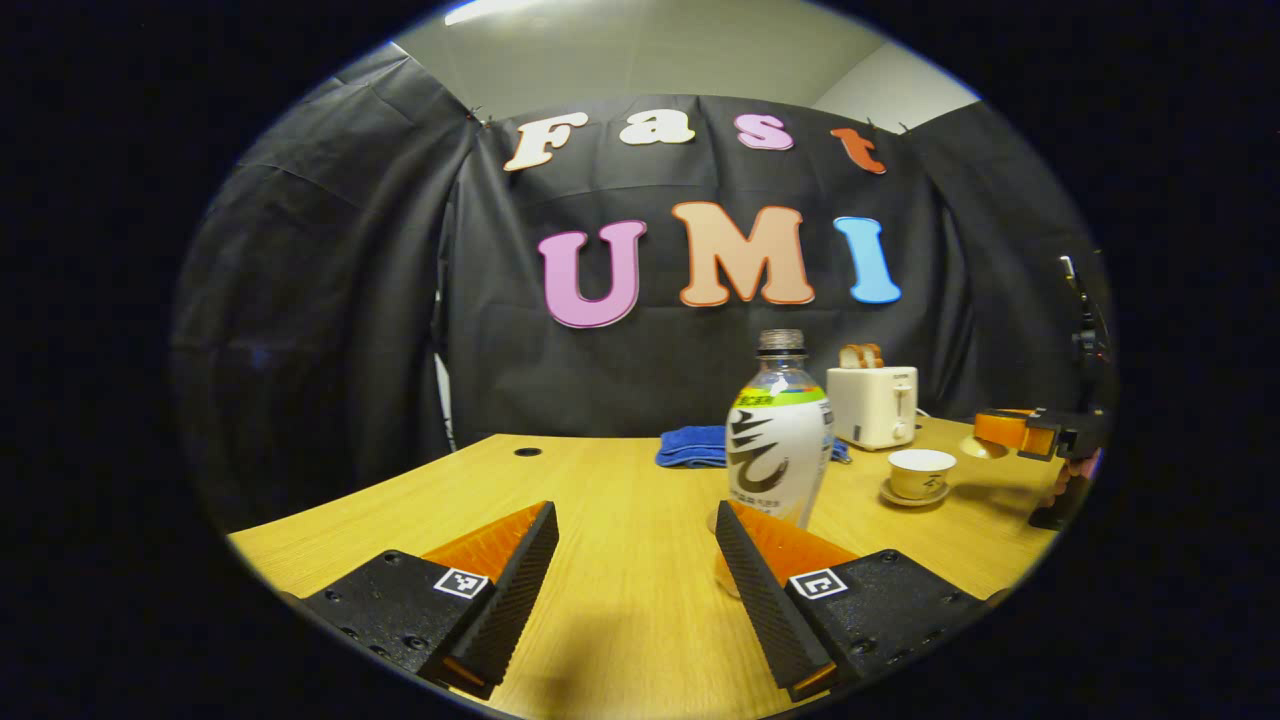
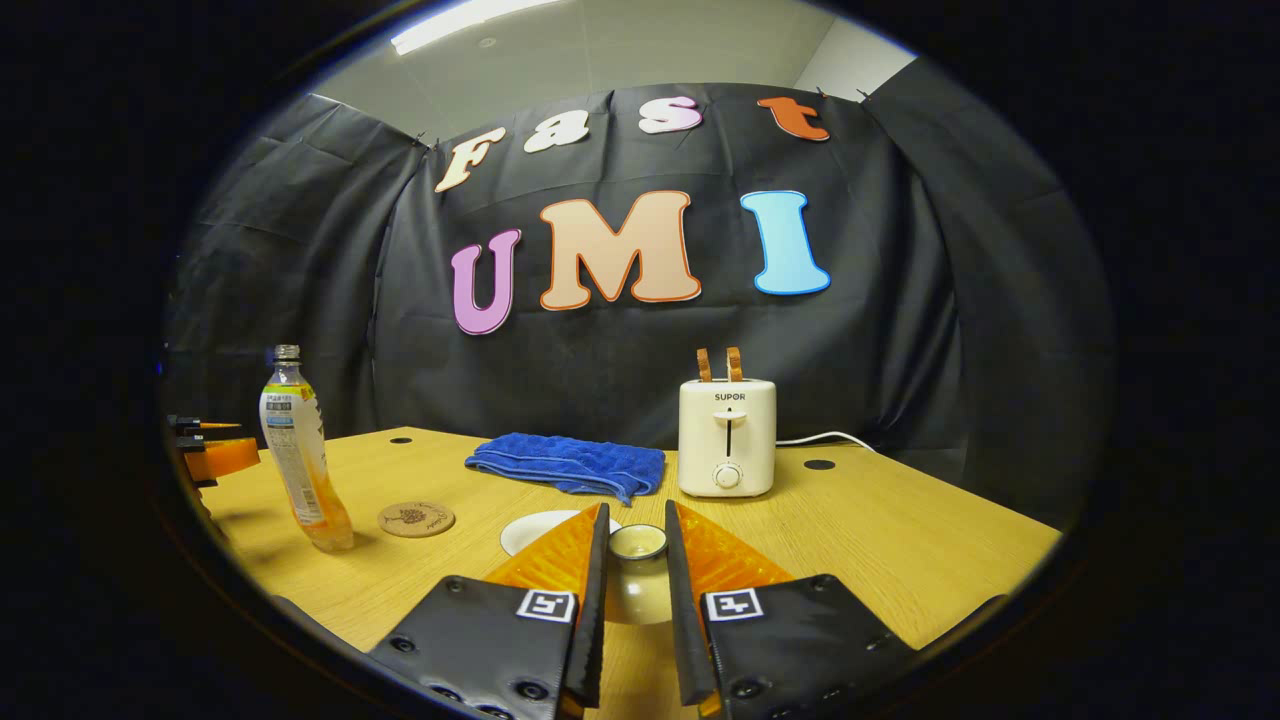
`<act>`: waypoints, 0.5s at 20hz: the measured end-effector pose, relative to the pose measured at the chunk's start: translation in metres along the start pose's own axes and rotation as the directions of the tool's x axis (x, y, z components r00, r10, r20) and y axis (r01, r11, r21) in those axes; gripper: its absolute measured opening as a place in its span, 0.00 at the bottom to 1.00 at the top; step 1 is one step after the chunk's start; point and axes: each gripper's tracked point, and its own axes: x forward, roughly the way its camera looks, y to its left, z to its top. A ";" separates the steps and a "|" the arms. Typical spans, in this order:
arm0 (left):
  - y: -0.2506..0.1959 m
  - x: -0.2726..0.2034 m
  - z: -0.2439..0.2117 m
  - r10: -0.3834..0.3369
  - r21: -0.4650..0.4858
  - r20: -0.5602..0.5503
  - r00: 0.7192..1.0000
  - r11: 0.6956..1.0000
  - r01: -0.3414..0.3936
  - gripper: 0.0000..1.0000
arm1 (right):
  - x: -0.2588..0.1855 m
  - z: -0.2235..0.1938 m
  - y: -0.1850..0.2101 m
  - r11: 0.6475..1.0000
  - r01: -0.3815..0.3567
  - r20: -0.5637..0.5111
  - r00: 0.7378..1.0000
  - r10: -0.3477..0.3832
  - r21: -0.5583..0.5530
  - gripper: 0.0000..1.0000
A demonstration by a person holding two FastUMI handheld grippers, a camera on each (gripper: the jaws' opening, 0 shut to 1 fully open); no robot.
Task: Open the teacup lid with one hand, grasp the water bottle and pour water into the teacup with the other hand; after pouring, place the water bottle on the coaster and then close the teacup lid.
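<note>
Right claw (image 2: pixel 636 540) pinching teacup lid (image 2: pixel 637 543) — left claw (image 1: pixel 636 535) wide, empty.

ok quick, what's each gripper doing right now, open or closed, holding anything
Left gripper: open, holding nothing, water bottle ahead.
Right gripper: closed on the teacup lid.

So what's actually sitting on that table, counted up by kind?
Water bottle: 1
Teacup on its saucer: 1
Teacup lid, held between the right gripper's fingers: 1
Coaster: 1
Blue cloth: 1
Toaster with two slices in it: 1
Total: 6
</note>
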 end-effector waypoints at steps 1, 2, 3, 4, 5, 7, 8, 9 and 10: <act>-0.008 0.000 0.000 -0.042 0.000 0.001 0.999 0.999 0.042 0.93 | -0.002 0.000 -0.002 1.000 0.002 -0.001 1.000 -0.002 0.000 0.33; -0.014 0.000 0.000 -0.073 0.001 -0.001 0.997 0.997 0.073 0.93 | -0.003 0.000 -0.003 1.000 0.004 0.000 1.000 -0.004 0.000 0.33; -0.017 0.000 0.000 -0.097 0.002 -0.002 0.995 0.995 0.097 0.93 | -0.005 0.001 -0.005 1.000 0.006 0.001 1.000 -0.006 0.000 0.33; -0.020 0.001 0.000 -0.115 -0.003 0.001 0.993 0.993 0.115 0.93 | -0.006 0.001 -0.007 1.000 0.007 0.001 1.000 -0.007 0.000 0.33; -0.024 0.002 0.000 -0.127 -0.005 0.000 0.992 0.992 0.127 0.92 | -0.007 0.000 -0.007 1.000 0.006 0.002 1.000 -0.006 0.000 0.33; -0.029 0.005 -0.001 -0.141 -0.009 -0.007 0.990 0.990 0.140 0.92 | -0.009 0.002 -0.009 1.000 0.004 0.002 1.000 -0.004 0.000 0.33; -0.032 0.007 -0.001 -0.150 -0.009 -0.008 0.989 0.989 0.150 0.93 | -0.009 0.002 -0.010 1.000 0.002 0.002 1.000 -0.002 0.000 0.33; -0.037 0.009 -0.001 -0.161 -0.011 -0.010 0.987 0.987 0.161 0.93 | -0.011 0.001 -0.010 1.000 -0.001 0.002 1.000 0.001 0.000 0.34; -0.041 0.013 -0.002 -0.170 -0.012 -0.015 0.985 0.985 0.170 0.93 | -0.011 0.002 -0.010 1.000 -0.004 0.002 1.000 0.004 0.000 0.34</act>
